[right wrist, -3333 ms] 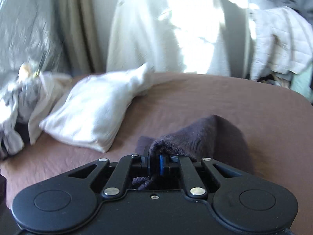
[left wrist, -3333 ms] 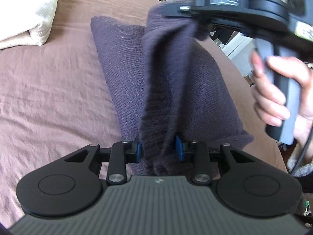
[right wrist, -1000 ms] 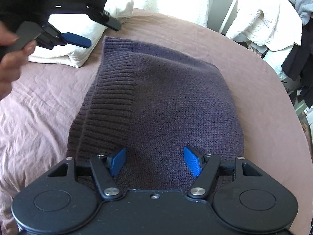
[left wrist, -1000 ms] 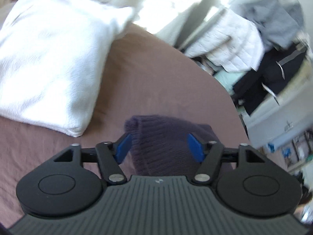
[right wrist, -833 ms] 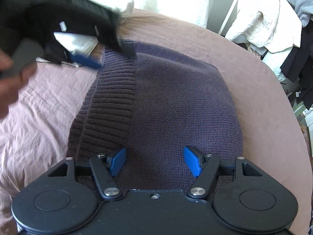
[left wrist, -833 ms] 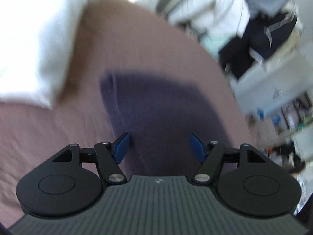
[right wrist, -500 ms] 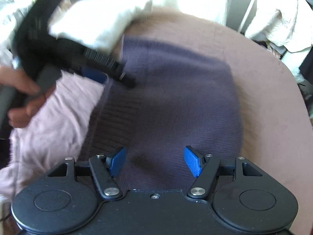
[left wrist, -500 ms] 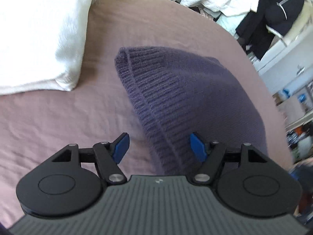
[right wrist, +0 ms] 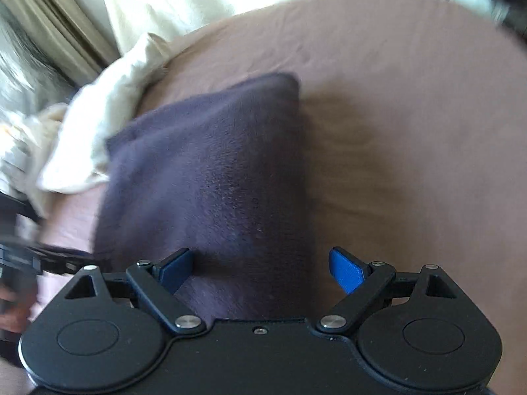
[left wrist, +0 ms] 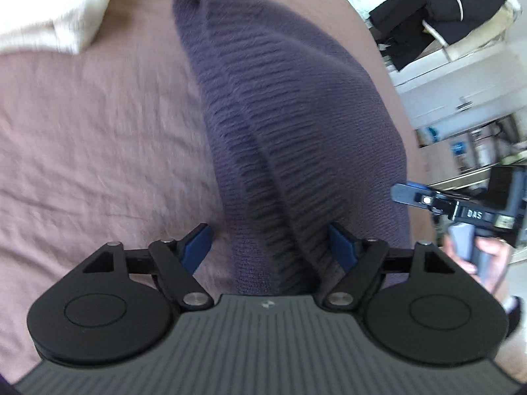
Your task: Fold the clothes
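Observation:
A dark purple knitted sweater (left wrist: 290, 125) lies folded on the brown-pink bed sheet (left wrist: 98, 151); its ribbed edge runs toward the left wrist camera. My left gripper (left wrist: 270, 247) is open, its blue pads either side of the ribbed edge and holding nothing. In the right wrist view the same sweater (right wrist: 210, 177) stretches away as a folded block. My right gripper (right wrist: 262, 268) is open over its near end, empty. The right gripper (left wrist: 405, 194) also shows at the right edge of the left wrist view, held by a hand (left wrist: 487, 260).
A cream folded blanket (left wrist: 49, 3) lies at the sheet's upper left, seen again as cream fabric (right wrist: 98, 108) left of the sweater. Piled clothes (left wrist: 438, 10) and white furniture stand beyond the bed's right edge. Curtains (right wrist: 59, 33) hang at the back left.
Both grippers let go of the sweater, which now lies folded on the bed. The left gripper has swung down over the ribbed edge; the right gripper has shifted and now faces the cream blanket side.

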Tool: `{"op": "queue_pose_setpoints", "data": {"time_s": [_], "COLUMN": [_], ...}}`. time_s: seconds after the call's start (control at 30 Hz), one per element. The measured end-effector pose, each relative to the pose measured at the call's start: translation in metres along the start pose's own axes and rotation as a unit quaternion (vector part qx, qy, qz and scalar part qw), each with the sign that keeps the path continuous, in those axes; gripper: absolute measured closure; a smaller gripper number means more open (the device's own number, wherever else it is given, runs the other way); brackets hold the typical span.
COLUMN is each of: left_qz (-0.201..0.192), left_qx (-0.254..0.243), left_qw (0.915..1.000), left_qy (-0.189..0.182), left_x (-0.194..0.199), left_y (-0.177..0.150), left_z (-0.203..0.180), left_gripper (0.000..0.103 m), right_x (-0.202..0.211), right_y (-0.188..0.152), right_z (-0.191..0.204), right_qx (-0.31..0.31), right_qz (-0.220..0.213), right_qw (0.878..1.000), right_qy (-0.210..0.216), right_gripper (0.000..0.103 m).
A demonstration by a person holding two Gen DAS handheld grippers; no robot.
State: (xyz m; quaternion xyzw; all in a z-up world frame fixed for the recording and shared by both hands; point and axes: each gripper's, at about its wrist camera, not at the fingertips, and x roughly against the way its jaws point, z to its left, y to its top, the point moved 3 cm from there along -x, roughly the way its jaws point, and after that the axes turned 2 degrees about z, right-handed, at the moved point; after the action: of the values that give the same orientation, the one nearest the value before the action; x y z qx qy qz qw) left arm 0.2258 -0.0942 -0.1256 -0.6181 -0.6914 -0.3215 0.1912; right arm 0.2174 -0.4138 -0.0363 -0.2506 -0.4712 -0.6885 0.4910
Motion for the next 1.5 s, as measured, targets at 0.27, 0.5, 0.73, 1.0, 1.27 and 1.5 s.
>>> {"op": "queue_pose_setpoints", "data": {"time_s": [0.27, 0.5, 0.73, 1.0, 1.27, 1.5], "left_qz": [-0.055, -0.106, -0.215, -0.279, -0.242, -0.255], "left_qx": [-0.009, -0.102, -0.145, -0.136, -0.059, 0.044], "left_qw": [0.997, 0.9889, 0.9633, 0.9351, 0.9121, 0.9371], "left_qy": [-0.054, 0.017, 0.07, 0.172, 0.326, 0.235], "left_x": [-0.03, -0.005, 0.098, 0.266, 0.3, 0.301], "left_y": [-0.007, -0.012, -0.02, 0.051, 0.16, 0.125], "left_z": [-0.001, -0.042, -0.08, -0.061, 0.041, 0.137], "left_gripper": [0.028, 0.061, 0.061, 0.061, 0.041, 0.036], "right_x": [-0.073, -0.022, 0.034, -0.001, -0.152, -0.217], "right_y": [0.016, 0.001, 0.005, 0.119, 0.211, 0.17], "right_z": [-0.015, 0.058, 0.155, 0.269, 0.319, 0.293], "right_qx": [-0.051, 0.105, 0.209, 0.23, 0.149, 0.107], "right_qz": [0.048, -0.041, -0.133, -0.167, -0.133, -0.085], "right_qw": [0.991, 0.992, 0.967, 0.942, 0.965, 0.982], "right_qy": [0.113, 0.057, 0.065, 0.177, 0.168, 0.13], "right_gripper": [0.004, 0.045, 0.048, 0.048, 0.031, 0.019]}}
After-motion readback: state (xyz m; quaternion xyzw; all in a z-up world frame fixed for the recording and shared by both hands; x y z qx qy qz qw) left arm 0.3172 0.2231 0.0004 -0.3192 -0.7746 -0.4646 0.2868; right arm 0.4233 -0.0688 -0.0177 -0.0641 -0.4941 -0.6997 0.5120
